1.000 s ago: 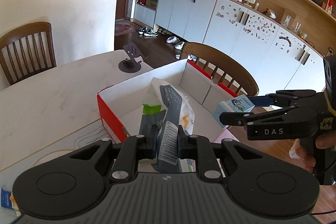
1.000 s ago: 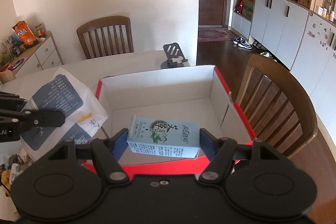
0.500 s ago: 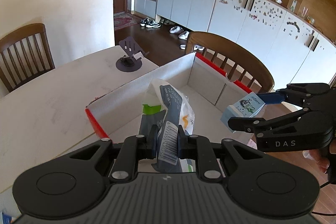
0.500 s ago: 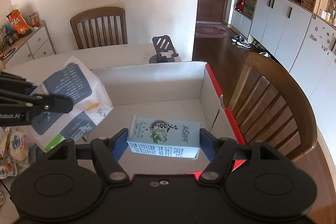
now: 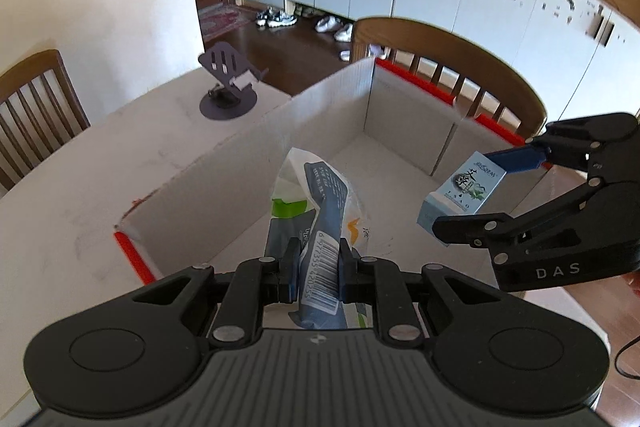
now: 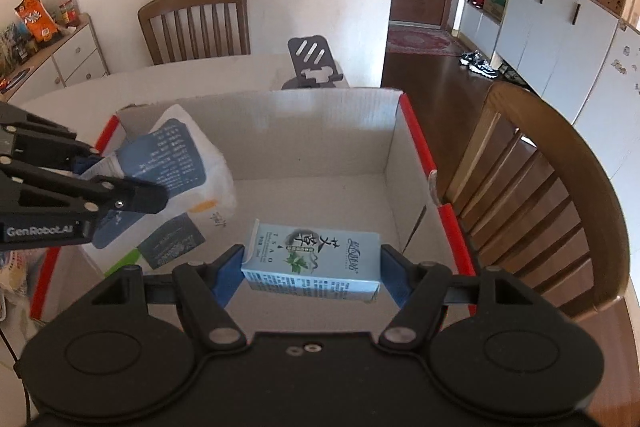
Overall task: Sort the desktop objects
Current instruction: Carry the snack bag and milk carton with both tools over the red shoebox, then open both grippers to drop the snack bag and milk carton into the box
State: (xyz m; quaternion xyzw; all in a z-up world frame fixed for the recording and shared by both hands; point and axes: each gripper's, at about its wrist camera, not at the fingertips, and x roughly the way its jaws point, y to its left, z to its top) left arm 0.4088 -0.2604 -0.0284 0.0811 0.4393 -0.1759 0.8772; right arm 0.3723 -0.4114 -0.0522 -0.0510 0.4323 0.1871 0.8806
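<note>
Holding the plastic pouch [image 5: 320, 211] in the left tool [image 5: 318, 269] and the light-blue carton [image 6: 314, 255] in the right tool [image 6: 312, 269], both above the open cardboard box [image 6: 320, 131], risking collision if lowered together.

The bag's [image 5: 320, 203] lower end is hidden behind the left gripper's [image 5: 319, 267] body. The box floor [image 6: 316, 199] beneath the carton [image 6: 314, 255] is covered, and small packets [image 6: 10, 275] left of the box are cut off by the picture's edge.
</note>
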